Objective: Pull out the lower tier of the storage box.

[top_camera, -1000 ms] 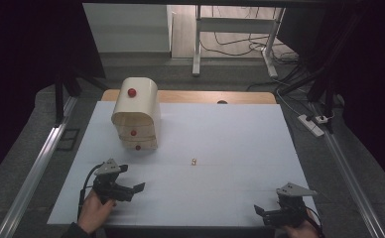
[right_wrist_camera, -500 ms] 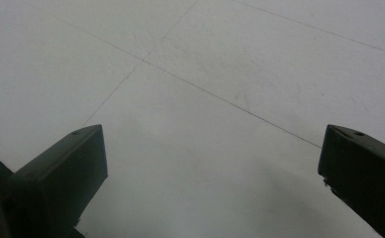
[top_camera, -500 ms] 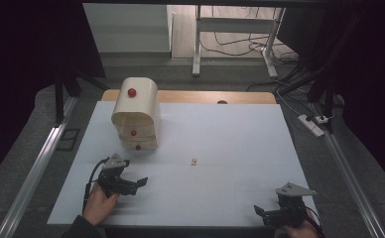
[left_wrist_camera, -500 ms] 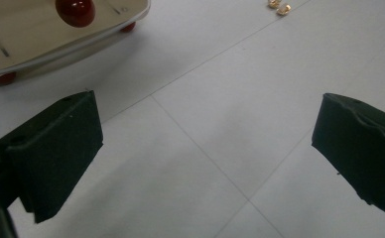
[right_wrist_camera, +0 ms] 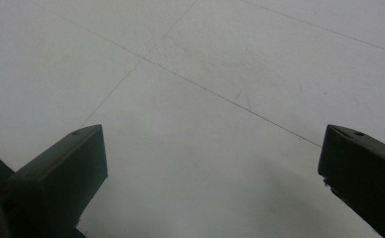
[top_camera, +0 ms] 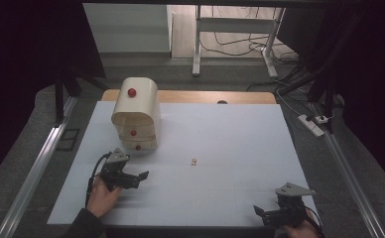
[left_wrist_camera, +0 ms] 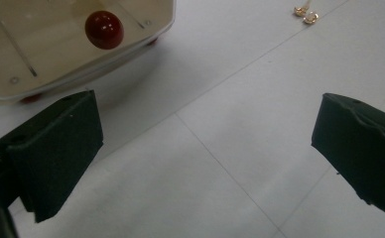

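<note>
Two gold earrings [top_camera: 194, 161] mid-table, right of left tongs [top_camera: 142, 175], w/ jaws wide

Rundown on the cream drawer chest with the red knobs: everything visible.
The cream drawer chest with a rounded top looks like pale wood or plastic. It stands upright on the white table, at its far left. Three round red knobs line its front, one per drawer; all drawers look shut. The left gripper view shows small reddish feet beneath. Nothing touches it; the left gripper hovers nearby, open.

Legible text, labels, brands, numbers, signs: none. Drawer box [top_camera: 137, 113] faces carry plain red knobs, unmarked.
</note>
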